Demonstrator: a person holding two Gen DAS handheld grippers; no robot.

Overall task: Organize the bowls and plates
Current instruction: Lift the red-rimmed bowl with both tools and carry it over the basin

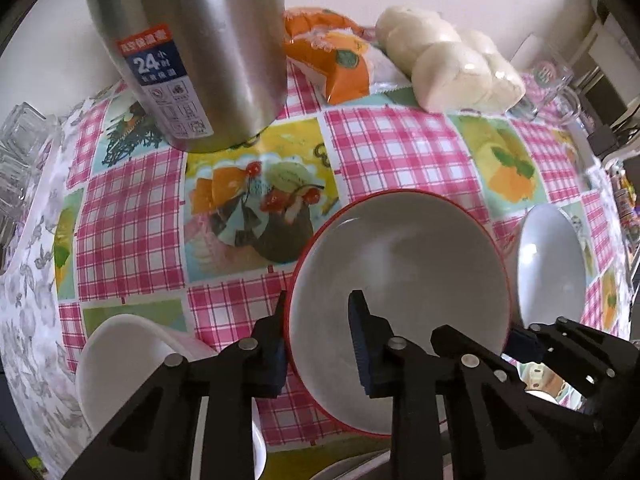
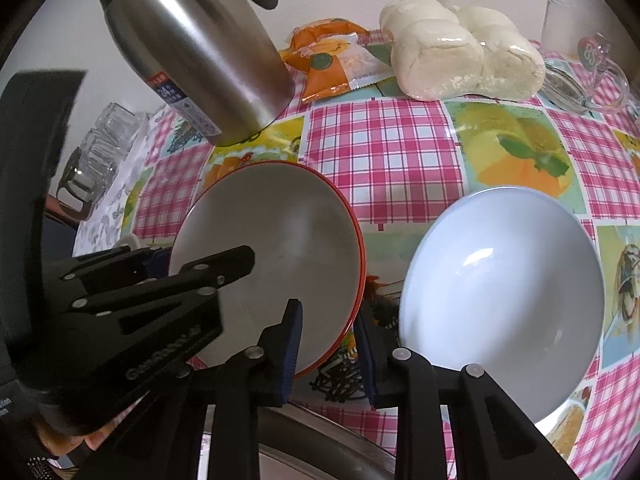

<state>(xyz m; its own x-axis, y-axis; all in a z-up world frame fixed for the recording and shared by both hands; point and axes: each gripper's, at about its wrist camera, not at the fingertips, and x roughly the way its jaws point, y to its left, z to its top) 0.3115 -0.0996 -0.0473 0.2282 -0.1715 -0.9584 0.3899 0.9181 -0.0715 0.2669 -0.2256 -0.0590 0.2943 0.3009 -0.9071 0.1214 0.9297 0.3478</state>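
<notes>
A red-rimmed bowl (image 1: 400, 264) with a white inside fills the middle of the left wrist view. My left gripper (image 1: 319, 296) straddles its left rim, one pad outside against the red edge, the other inside on the wall. At the opposite rim of the same bowl (image 2: 272, 248), my right gripper (image 2: 326, 310) has one pad inside and one outside. Each gripper shows in the other's view: the right gripper (image 1: 532, 336) and the left gripper (image 2: 180, 276). A pale blue bowl (image 2: 504, 300) sits on the checked tablecloth to the right of it.
A steel flask (image 1: 188, 52) stands behind the bowls. Beyond it lie an orange packet (image 1: 328, 52) and a bag of white buns (image 1: 448, 60). A glass mug (image 2: 596, 80) is at the far right, clear glasses (image 1: 20, 152) at the left edge, a white bowl (image 1: 120, 360) near left.
</notes>
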